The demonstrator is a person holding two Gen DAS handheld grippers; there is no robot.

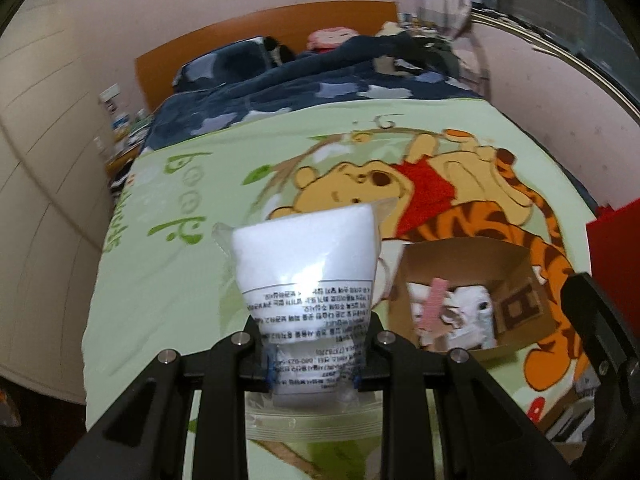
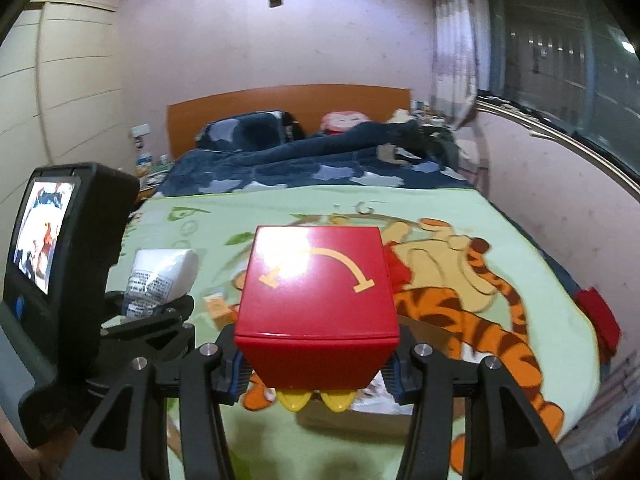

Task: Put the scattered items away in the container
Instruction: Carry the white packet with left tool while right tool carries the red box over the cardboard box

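The left tongs pinch a white plastic pouch by its lower end, so its long axis runs straight out ahead of them. The cardboard box sits on the bed just right of these tongs, already holding white items. The right tongs clamp a red box, with cardboard showing beneath it. Left looks nearer; I see nothing between.

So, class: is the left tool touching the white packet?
Touching. The left wrist view shows the left tool with both blue pads pressed against the packet, pinching its lower part and holding it above the bedspread.
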